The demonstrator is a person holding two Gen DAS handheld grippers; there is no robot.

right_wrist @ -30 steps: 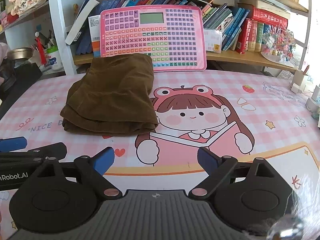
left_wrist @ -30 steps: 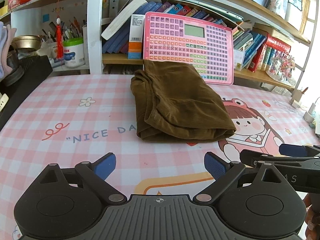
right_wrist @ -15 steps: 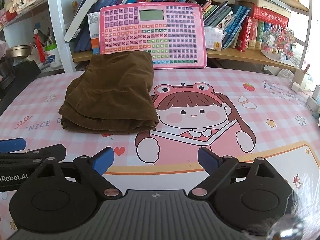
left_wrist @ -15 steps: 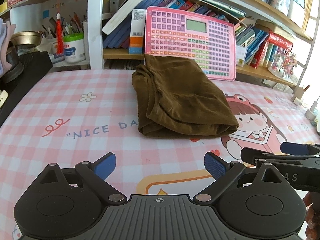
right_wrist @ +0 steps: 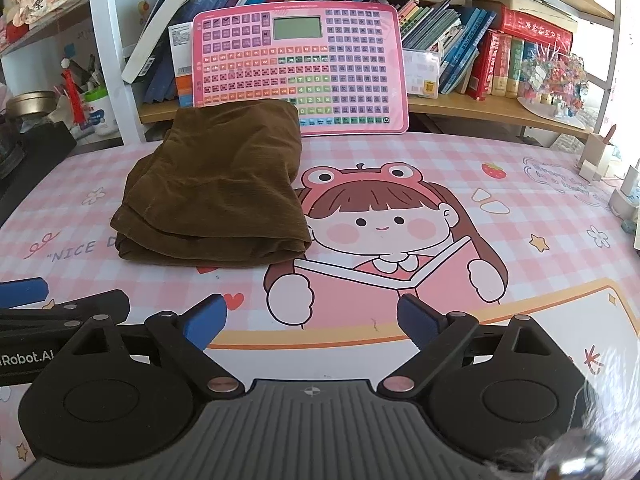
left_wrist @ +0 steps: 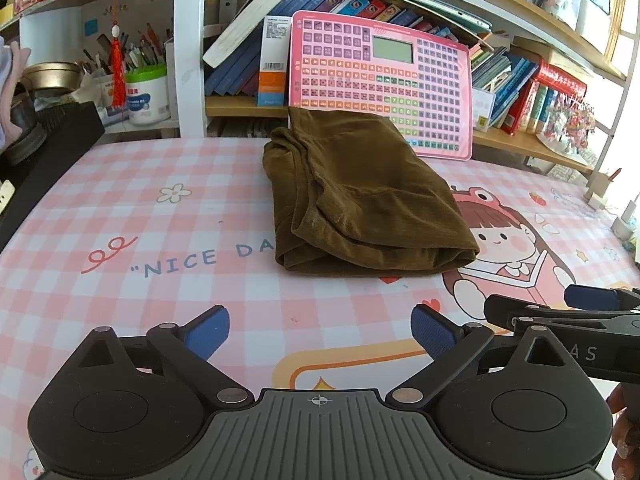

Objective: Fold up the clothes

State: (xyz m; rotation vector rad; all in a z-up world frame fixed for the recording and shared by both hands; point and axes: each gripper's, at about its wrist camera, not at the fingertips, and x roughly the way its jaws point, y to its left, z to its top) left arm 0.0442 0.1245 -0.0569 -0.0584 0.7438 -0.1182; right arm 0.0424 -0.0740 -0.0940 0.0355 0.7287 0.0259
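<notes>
pink keyboard toy (right_wrist: 300, 68) (upright) against bookshelf (right_wrist: 500, 106).

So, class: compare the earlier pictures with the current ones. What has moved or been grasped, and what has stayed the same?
Very little changed. The brown folded garment sits slightly lower in the left wrist view than a second ago, so that camera shifted or tilted a little; nothing was grasped or released. The left gripper and right gripper stay open and empty above the pink table mat; the garment stays folded before the pink keyboard toy.

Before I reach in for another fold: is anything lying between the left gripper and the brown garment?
Nothing: in the left wrist view only bare pink checked mat separates the open left gripper from the folded brown garment.
</notes>
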